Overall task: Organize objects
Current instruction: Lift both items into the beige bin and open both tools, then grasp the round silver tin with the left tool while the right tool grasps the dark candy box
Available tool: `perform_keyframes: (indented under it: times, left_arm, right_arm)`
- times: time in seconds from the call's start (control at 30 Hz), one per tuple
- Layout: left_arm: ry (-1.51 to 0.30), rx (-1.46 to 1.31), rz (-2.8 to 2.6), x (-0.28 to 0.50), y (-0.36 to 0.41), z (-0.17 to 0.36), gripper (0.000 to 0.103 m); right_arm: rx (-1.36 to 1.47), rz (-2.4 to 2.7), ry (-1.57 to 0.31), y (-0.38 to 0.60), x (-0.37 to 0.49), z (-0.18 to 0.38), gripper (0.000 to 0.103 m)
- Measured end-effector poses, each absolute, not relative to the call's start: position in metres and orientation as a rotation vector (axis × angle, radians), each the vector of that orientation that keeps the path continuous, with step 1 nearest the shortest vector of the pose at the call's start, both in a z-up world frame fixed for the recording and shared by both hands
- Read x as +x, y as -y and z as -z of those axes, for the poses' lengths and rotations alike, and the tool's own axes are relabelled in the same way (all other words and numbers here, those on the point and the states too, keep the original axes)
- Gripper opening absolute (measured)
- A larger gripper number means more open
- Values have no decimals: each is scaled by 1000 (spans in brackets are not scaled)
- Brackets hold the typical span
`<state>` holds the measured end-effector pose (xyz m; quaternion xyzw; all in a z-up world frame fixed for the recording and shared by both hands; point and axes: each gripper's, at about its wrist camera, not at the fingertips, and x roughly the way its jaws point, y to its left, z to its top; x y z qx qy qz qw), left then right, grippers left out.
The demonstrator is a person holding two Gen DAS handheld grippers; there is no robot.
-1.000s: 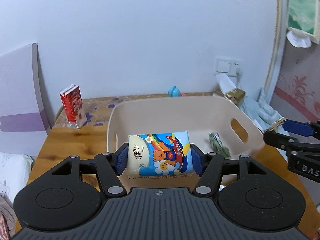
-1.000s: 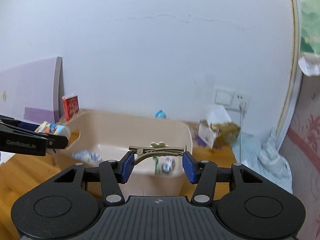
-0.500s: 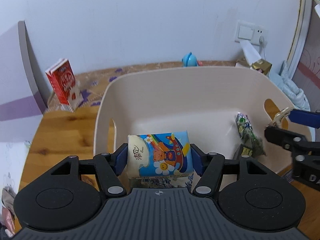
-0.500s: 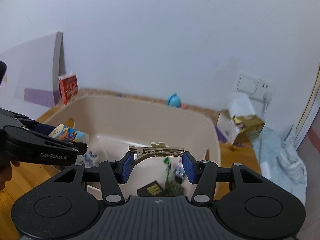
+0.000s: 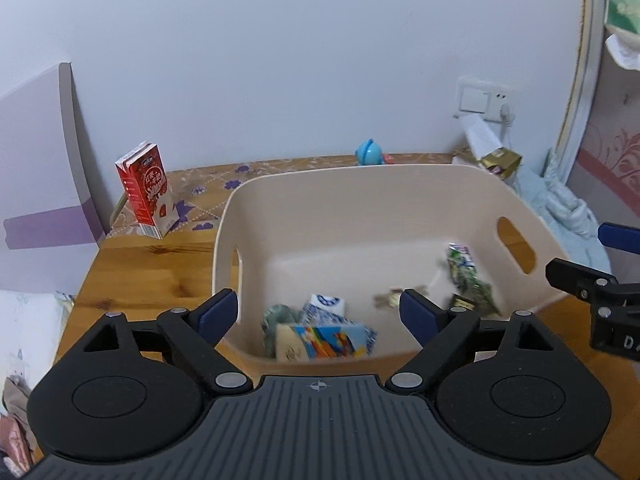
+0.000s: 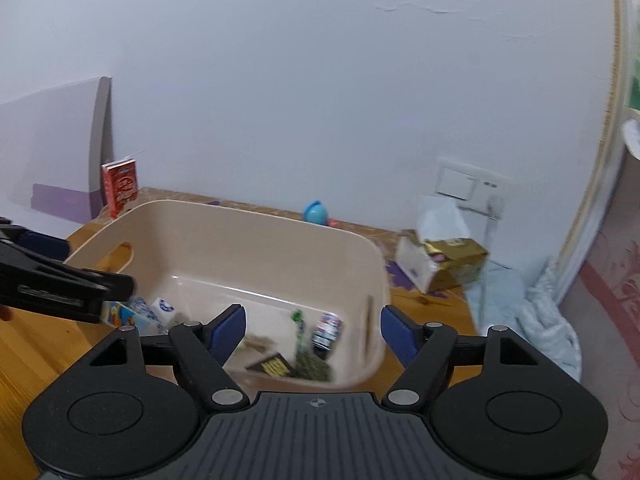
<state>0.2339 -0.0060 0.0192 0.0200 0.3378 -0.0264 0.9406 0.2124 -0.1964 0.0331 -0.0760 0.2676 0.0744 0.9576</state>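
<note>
A beige bin (image 5: 360, 184) stands on the wooden table (image 5: 132, 272). My left gripper (image 5: 318, 306) hangs over its near wall, jaws opening, with nothing between them. Below it, inside the bin, lies the colourful tissue pack (image 5: 324, 342), blurred. My right gripper (image 6: 313, 320) is above the bin (image 6: 260, 216) too, jaws opening and empty. The tan hair clip (image 5: 386, 300) lies blurred on the bin floor, and the right wrist view shows the hair clip (image 6: 258, 345) as well. A green snack packet (image 5: 466, 276) and a white-blue pack (image 5: 326, 304) also lie inside.
A red carton (image 5: 146, 190) stands on a patterned mat at the back left, beside a white and purple board (image 5: 36, 160). A blue toy (image 5: 370, 153) sits behind the bin. A gold tissue box (image 6: 444, 264) and a pale blue cloth (image 6: 532, 320) lie to the right.
Both grippers have opened over the bin. The tissue pack has left the left jaws and the hair clip the right jaws; both now lie inside the bin.
</note>
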Motion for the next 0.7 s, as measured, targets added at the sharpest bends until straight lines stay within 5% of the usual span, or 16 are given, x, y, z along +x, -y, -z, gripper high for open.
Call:
perform_keyframes:
  times: [0.33, 0.7]
  left_arm:
    - [-665, 63, 146, 182, 39, -19, 90]
    - [-771, 119, 219, 183, 88, 46, 90]
  right_arm:
    - [-139, -35, -603, 251, 180, -11, 77]
    - [-87, 6, -693, 288, 176, 33, 77]
